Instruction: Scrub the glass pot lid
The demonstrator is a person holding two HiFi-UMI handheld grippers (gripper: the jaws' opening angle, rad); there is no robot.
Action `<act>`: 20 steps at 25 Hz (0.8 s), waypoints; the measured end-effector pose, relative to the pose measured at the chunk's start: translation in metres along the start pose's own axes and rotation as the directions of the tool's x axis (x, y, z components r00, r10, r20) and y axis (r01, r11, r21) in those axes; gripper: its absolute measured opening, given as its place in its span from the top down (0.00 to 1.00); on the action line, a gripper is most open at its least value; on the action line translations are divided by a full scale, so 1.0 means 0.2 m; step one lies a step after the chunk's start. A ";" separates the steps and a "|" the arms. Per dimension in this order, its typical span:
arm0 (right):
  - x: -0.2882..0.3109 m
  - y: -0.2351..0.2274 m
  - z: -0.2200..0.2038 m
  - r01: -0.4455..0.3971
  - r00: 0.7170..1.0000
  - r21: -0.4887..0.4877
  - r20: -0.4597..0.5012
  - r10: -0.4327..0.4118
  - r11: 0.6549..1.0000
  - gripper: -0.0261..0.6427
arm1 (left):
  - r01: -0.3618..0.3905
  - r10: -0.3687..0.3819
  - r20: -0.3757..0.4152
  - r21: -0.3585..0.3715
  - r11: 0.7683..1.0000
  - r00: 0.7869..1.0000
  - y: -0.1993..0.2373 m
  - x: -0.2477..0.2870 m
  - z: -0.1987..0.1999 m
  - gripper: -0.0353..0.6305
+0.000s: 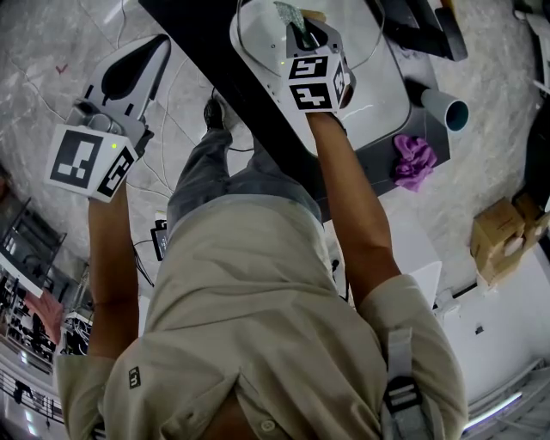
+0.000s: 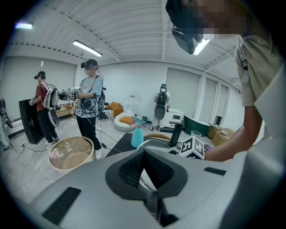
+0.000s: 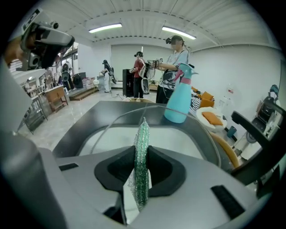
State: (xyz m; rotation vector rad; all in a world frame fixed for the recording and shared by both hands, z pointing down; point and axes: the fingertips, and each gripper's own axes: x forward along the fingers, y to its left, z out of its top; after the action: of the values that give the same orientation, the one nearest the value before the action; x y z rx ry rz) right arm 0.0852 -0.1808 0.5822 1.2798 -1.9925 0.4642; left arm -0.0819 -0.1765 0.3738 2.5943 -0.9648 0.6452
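Observation:
My right gripper (image 1: 301,30) (image 3: 142,134) is shut on a sparkly green scrub pad (image 3: 142,156) (image 1: 289,15), which stands on edge between the jaws. It hovers over a white basin (image 1: 382,90) on the black table (image 1: 219,64). A thin curved rim (image 3: 111,119), which looks like the glass lid's edge, arcs across the basin ahead of the pad; the glass itself is hard to make out. My left gripper (image 1: 161,43) (image 2: 144,153) is held off the table's left side above the floor, its tips touching, with nothing in them.
A teal spray bottle (image 3: 178,98) (image 2: 137,134) stands beyond the basin. A purple cloth (image 1: 414,161) lies on the table's right part, and cardboard boxes (image 1: 503,236) sit on the floor at right. Other people (image 2: 89,107) stand in the room with a round tub (image 2: 71,154) nearby.

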 end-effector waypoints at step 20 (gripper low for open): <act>-0.32 -0.76 -0.32 0.300 0.953 0.134 -0.077 -0.292 0.944 0.83 | 0.027 -0.027 -0.014 0.007 1.000 1.000 0.00 0.09 0.01 0.93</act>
State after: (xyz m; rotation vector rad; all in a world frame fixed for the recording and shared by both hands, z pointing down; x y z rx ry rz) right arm 0.2612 -0.1676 0.5669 1.6083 -1.7062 0.4968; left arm -0.0696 -0.1867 0.3815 2.6010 -0.9234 0.6604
